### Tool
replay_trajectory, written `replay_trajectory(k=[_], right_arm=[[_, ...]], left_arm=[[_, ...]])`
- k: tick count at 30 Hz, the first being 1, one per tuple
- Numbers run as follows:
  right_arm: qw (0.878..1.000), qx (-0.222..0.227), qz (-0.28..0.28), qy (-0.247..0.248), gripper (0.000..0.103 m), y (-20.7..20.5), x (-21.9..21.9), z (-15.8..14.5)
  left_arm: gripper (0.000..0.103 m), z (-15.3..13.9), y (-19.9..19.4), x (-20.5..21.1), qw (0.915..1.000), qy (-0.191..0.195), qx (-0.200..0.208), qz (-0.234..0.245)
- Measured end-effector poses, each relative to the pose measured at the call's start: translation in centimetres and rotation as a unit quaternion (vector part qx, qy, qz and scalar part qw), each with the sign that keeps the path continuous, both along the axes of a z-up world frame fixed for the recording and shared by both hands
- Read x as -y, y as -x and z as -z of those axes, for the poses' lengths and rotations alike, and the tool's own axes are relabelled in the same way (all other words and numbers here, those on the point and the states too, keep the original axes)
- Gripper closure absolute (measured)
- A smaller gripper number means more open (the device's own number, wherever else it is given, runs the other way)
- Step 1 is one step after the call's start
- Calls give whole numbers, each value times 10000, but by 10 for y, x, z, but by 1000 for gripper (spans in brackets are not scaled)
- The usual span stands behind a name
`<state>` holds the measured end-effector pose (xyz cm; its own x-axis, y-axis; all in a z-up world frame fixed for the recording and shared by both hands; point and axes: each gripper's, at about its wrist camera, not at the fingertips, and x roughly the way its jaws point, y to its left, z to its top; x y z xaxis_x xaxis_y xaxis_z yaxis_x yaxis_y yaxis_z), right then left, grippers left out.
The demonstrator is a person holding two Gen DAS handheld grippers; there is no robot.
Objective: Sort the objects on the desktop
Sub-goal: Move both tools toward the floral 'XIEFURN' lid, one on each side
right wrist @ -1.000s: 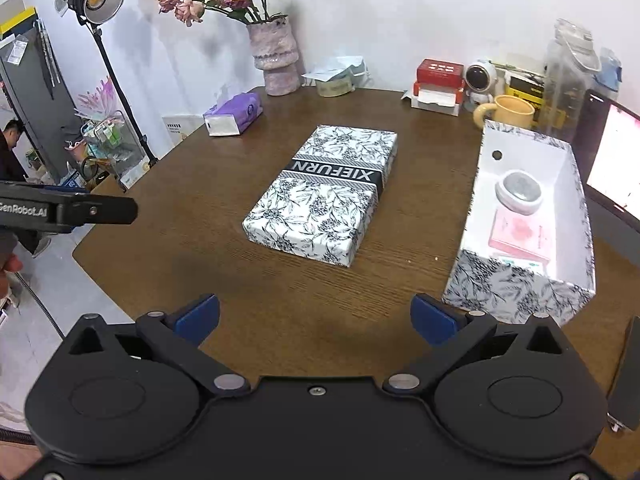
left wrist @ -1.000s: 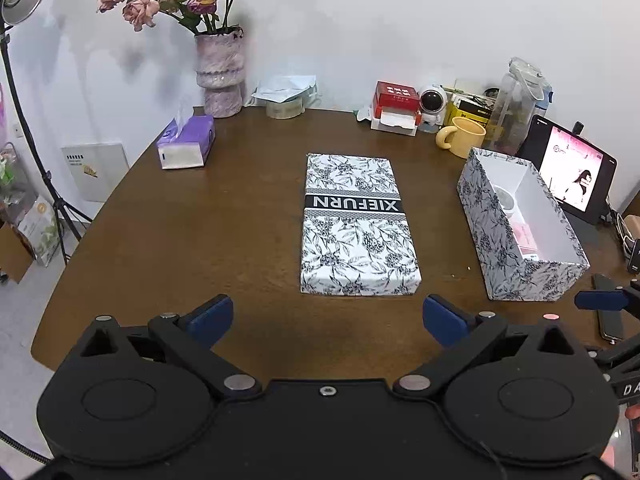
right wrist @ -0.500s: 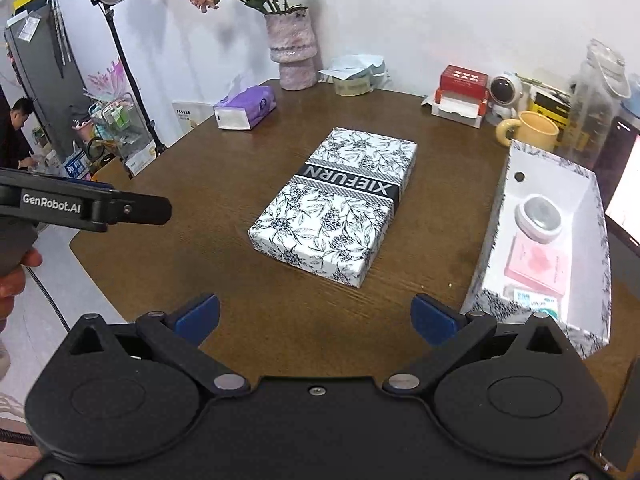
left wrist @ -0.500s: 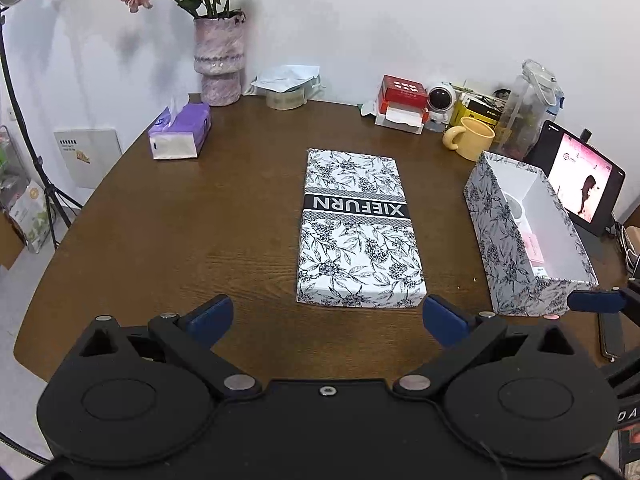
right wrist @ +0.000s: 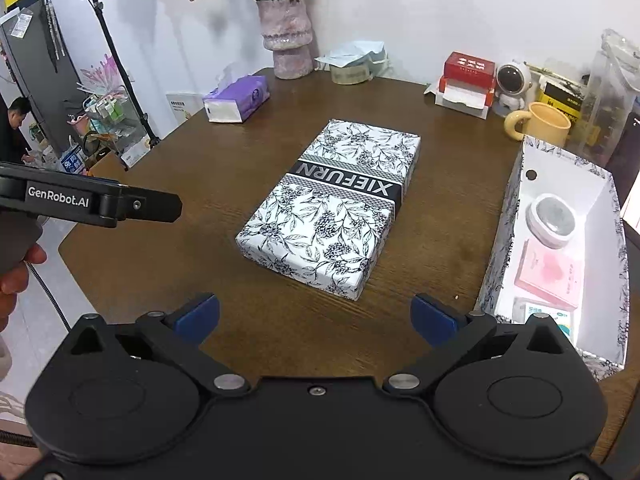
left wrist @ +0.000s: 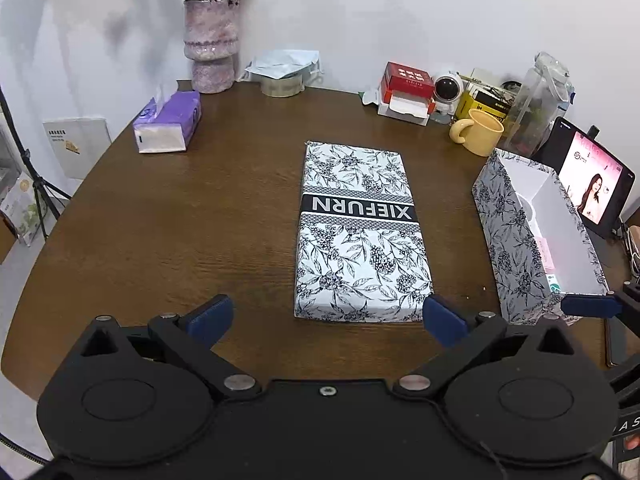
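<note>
A flat floral box lid marked XIEFURN point(left wrist: 358, 232) point(right wrist: 334, 210) lies in the middle of the brown table. To its right stands the matching open box point(left wrist: 516, 240) point(right wrist: 600, 184), holding a round white case point(right wrist: 554, 220), a pink booklet point(right wrist: 550, 272) and a small packet point(right wrist: 544, 316). My left gripper point(left wrist: 326, 318) is open, held above the table's near edge just short of the lid. My right gripper point(right wrist: 316, 314) is open too, near the lid's front corner, with nothing between its fingers.
Along the back stand a vase of flowers point(left wrist: 210, 46), a purple tissue pack point(left wrist: 168, 122), a tape roll point(left wrist: 282, 84), a red box point(left wrist: 406, 90), a small camera point(left wrist: 448, 90), a yellow mug point(left wrist: 480, 132) and a tablet point(left wrist: 596, 182). A lamp stand point(right wrist: 116, 60) and a person point(right wrist: 14, 120) are left of the table.
Both grippers have moved forward over the table, so the lid and the open box sit nearer and larger. Both stay open and nothing on the table has shifted.
</note>
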<state>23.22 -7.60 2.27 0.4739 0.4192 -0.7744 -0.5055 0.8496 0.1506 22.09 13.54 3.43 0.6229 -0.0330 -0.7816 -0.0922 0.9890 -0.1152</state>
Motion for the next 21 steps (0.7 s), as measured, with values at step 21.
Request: replay_trajectory(k=[21], right_arm=[[9993,-221,279,-77,0,-73,-22,15]], left_arm=[[1,25,-82,-25,9992,137,-353,113]])
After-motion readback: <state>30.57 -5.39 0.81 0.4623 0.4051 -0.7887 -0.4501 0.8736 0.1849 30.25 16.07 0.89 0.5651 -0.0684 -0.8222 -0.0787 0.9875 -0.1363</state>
